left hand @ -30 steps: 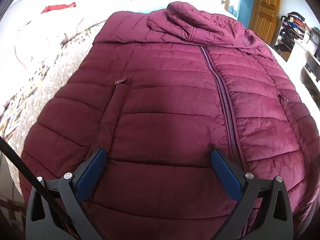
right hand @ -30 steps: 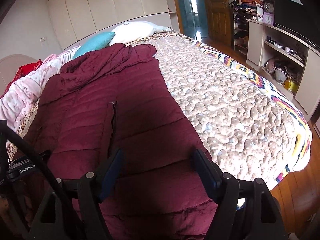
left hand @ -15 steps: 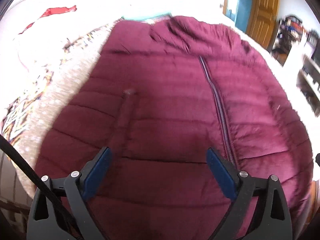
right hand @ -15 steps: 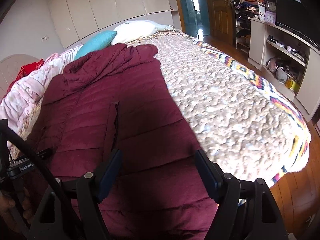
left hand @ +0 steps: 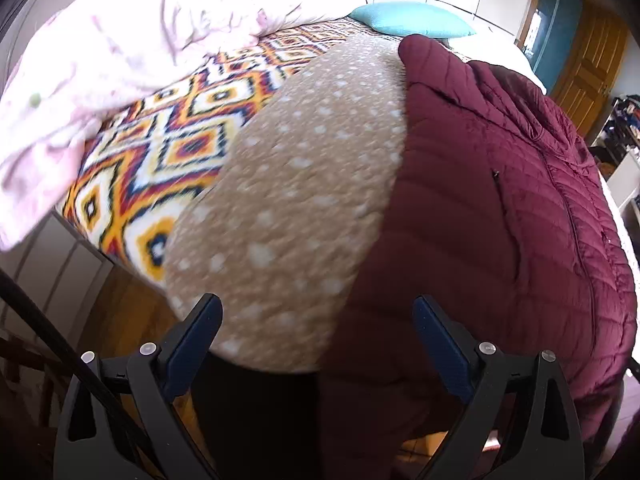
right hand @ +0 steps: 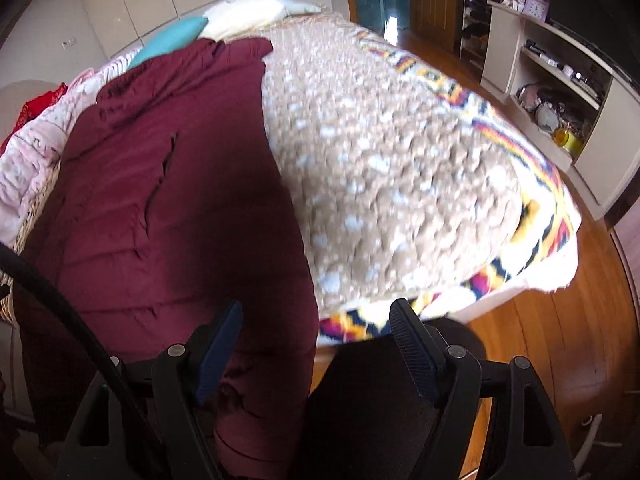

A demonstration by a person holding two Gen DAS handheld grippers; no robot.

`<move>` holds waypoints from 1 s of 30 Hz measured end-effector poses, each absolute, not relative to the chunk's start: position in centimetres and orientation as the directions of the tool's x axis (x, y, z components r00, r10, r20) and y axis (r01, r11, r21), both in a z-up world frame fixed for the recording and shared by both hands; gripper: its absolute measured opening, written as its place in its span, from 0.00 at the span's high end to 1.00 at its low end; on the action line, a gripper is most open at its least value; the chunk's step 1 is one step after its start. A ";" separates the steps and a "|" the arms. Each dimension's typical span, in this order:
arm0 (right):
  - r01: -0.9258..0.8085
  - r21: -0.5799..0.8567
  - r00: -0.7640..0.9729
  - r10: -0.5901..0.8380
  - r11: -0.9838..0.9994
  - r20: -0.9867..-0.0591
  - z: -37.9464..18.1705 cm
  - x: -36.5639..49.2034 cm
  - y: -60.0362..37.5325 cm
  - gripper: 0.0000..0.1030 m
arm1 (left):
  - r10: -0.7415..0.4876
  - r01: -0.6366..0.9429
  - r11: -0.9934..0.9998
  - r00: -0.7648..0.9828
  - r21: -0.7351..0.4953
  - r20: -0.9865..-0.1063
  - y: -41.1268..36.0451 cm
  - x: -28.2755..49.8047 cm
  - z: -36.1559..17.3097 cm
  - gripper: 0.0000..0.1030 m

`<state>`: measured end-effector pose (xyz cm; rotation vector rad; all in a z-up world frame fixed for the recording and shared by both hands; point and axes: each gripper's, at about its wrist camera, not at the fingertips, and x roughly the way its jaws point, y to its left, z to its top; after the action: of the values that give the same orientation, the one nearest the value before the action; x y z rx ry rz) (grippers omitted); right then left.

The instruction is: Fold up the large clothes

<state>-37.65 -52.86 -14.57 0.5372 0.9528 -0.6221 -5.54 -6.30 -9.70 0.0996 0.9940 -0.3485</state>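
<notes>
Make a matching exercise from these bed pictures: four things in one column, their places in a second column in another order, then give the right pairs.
Things:
1. maroon quilted puffer jacket
2. teal pillow
3. crumpled pale pink quilt
4. yellow jar

Places:
A. on the white shelf unit beside the bed
B. spread flat over the tan spotted bedspread, hem hanging off the near edge
C. at the head of the bed, beyond the jacket's hood
D. heaped along the bed's far side

Pairs: 1-B, 2-C, 3-D, 4-A
</notes>
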 end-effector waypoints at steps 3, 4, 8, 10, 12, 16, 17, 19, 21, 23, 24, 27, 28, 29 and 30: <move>0.701 0.194 0.437 -0.198 0.687 -0.878 -16.1 -38.1 -53.0 0.22 | -0.289 0.366 0.923 0.468 -0.114 -0.835 -5.3 -6.0 -10.6 0.07; 0.701 0.215 0.442 -0.178 0.680 -0.879 -16.5 -38.1 -53.0 0.22 | -0.311 0.380 0.915 0.450 -0.135 -0.837 -5.2 -5.9 -11.1 0.07; 0.699 0.261 0.452 -0.128 0.666 -0.883 -17.7 -38.5 -52.7 0.21 | -0.378 0.403 0.888 0.370 -0.220 -0.848 -5.9 -5.5 -13.3 0.07; 0.692 0.272 0.451 -0.107 0.668 -0.886 -18.1 -38.6 -52.2 0.21 | -0.426 0.399 0.872 0.333 -0.283 -0.841 -5.8 -5.4 -14.1 0.07; 0.684 0.288 0.450 -0.077 0.670 -0.890 -18.7 -38.8 -51.7 0.21 | -0.464 0.399 0.856 0.315 -0.327 -0.828 -5.5 -5.7 -14.4 0.08; 0.652 0.286 0.448 -0.053 0.702 -0.892 -19.0 -38.5 -50.2 0.21 | -0.514 0.435 0.818 0.262 -0.375 -0.817 -5.6 -7.1 -14.6 0.38; 0.643 0.290 0.446 -0.039 0.709 -0.894 -19.1 -38.3 -49.8 0.21 | -0.516 0.442 0.814 0.252 -0.377 -0.819 -5.8 -7.4 -14.8 0.40; 0.625 0.263 0.427 -0.040 0.735 -0.903 -19.5 -37.8 -48.5 0.21 | -0.483 0.457 0.824 0.259 -0.335 -0.836 -6.4 -8.4 -15.1 0.40; 0.596 0.222 0.402 -0.047 0.772 -0.915 -19.8 -37.2 -47.0 0.24 | -0.451 0.471 0.832 0.265 -0.294 -0.852 -7.0 -9.3 -15.4 0.40; 0.583 0.165 0.376 -0.084 0.796 -0.923 -19.8 -36.9 -45.8 0.37 | -0.401 0.477 0.848 0.294 -0.230 -0.868 -7.4 -10.2 -15.2 0.50; 0.579 0.133 0.361 -0.107 0.804 -0.926 -19.7 -36.8 -45.3 0.53 | -0.376 0.475 0.856 0.307 -0.201 -0.875 -7.6 -10.5 -15.0 0.58; 0.563 0.143 0.376 -0.099 0.814 -0.921 -18.5 -37.2 -44.8 0.73 | -0.389 0.478 0.852 0.307 -0.213 -0.869 -7.6 -11.6 -12.7 0.68; 0.551 0.168 0.398 -0.081 0.818 -0.914 -17.6 -37.5 -44.6 0.74 | -0.400 0.483 0.848 0.308 -0.220 -0.863 -7.4 -11.8 -11.7 0.69; 0.534 0.190 0.422 -0.065 0.824 -0.904 -16.6 -37.9 -44.4 0.76 | -0.420 0.493 0.839 0.314 -0.232 -0.851 -7.3 -12.2 -10.2 0.69; 0.515 0.221 0.451 -0.043 0.828 -0.891 -15.3 -38.3 -44.3 0.77 | -0.443 0.506 0.828 0.329 -0.240 -0.834 -7.2 -12.6 -8.6 0.69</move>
<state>-38.25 -44.28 -15.28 0.5079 1.0552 -0.3635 -12.63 -7.20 -8.58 0.0674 1.0680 -0.6215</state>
